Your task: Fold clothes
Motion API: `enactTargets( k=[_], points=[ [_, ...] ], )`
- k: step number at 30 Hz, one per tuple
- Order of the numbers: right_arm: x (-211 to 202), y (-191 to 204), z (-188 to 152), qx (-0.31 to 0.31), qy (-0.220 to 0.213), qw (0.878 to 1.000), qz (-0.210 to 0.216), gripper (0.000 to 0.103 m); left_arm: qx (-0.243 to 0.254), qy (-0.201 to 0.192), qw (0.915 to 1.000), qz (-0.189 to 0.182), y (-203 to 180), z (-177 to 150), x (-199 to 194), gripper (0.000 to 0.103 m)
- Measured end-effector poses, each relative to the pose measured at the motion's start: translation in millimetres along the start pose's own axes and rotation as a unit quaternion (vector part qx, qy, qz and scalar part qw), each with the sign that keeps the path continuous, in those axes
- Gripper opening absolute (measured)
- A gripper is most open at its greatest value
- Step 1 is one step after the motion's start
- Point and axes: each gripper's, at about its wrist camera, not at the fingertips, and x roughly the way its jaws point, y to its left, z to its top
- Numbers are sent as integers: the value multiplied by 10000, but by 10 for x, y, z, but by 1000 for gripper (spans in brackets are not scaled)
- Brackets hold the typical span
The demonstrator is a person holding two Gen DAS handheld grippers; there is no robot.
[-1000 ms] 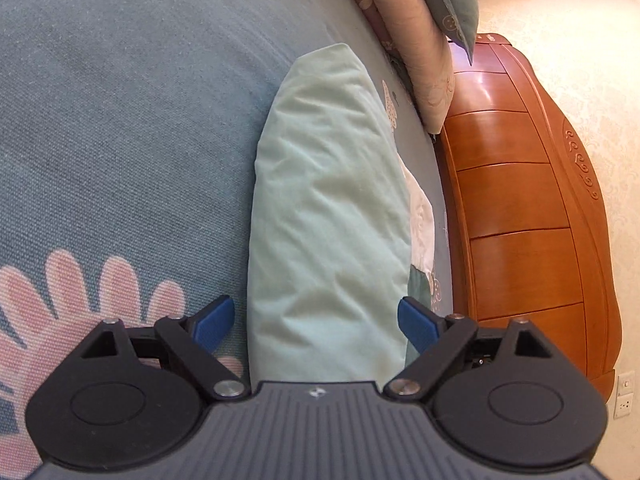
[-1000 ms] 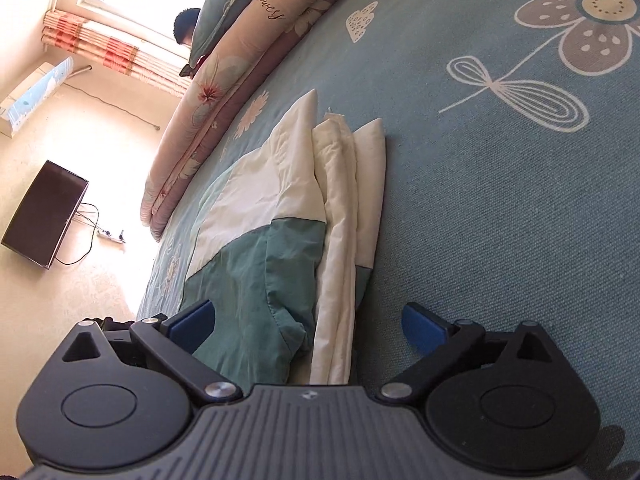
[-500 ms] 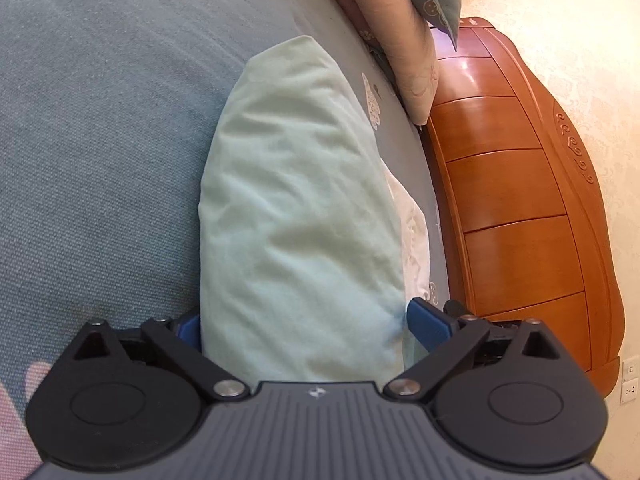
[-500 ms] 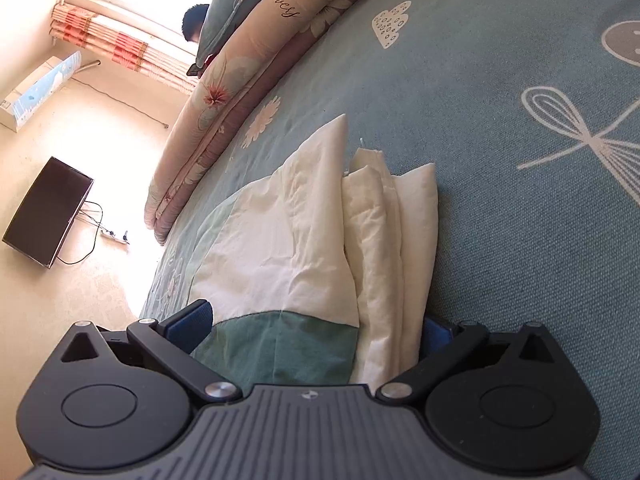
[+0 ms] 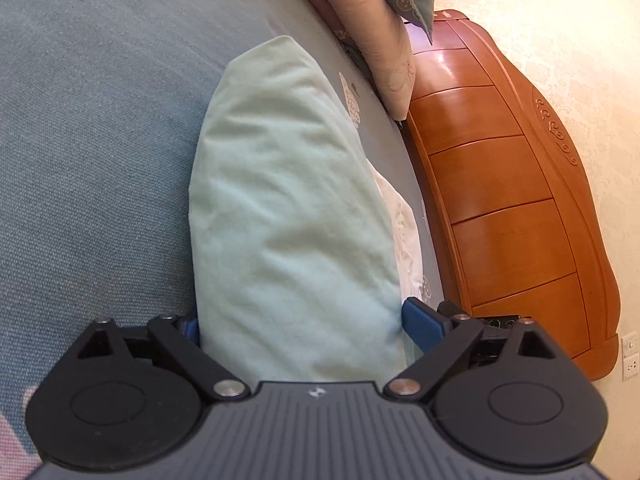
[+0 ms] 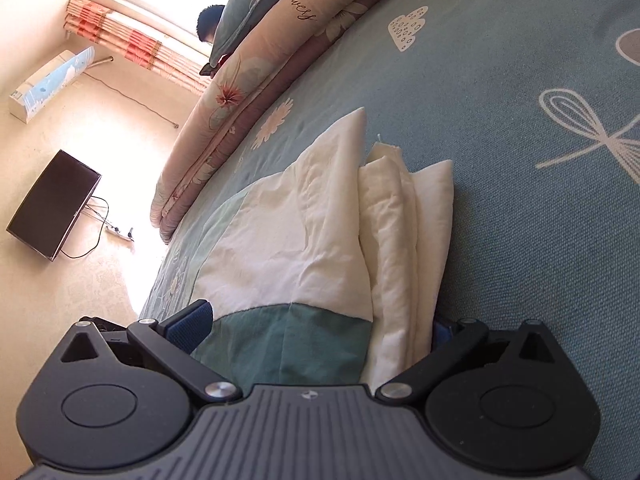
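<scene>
A folded garment lies on the teal bedspread (image 5: pixel 80 160). The left wrist view shows its pale mint side (image 5: pixel 288 200), with a white layer peeking out at the right. My left gripper (image 5: pixel 308 324) straddles the near end of it, jaws wide and closing; the left pad is partly hidden behind the cloth edge. From the other end, the right wrist view shows the garment's white and teal panels (image 6: pixel 296 240) with stacked white folds. My right gripper (image 6: pixel 316 324) straddles that end, jaws wide, its right pad tucked behind the white folds.
A rolled floral quilt (image 6: pixel 240 92) and pillows lie along the far side of the bed. An orange wooden headboard (image 5: pixel 500 184) borders the bed at the right. On the floor beyond are a dark flat screen (image 6: pixel 52 204) and a power strip. A person's head (image 6: pixel 210 24) shows by the window.
Both grippers have slid forward over the garment: its ends, which lay ahead of the pads a second ago, now sit between the jaws. The cloth itself has stayed flat on the bed.
</scene>
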Motion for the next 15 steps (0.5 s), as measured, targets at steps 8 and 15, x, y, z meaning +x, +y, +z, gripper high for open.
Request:
enactTargets(
  k=[8,15],
  points=[
    [-136,2,-147,50,213,9995,216,103,-97,-56,9999,-122,51,44,0,90],
    [104,54,42,141,283,9993,217,103,-122,-141,9997,-130,33,138,126,91]
  ],
)
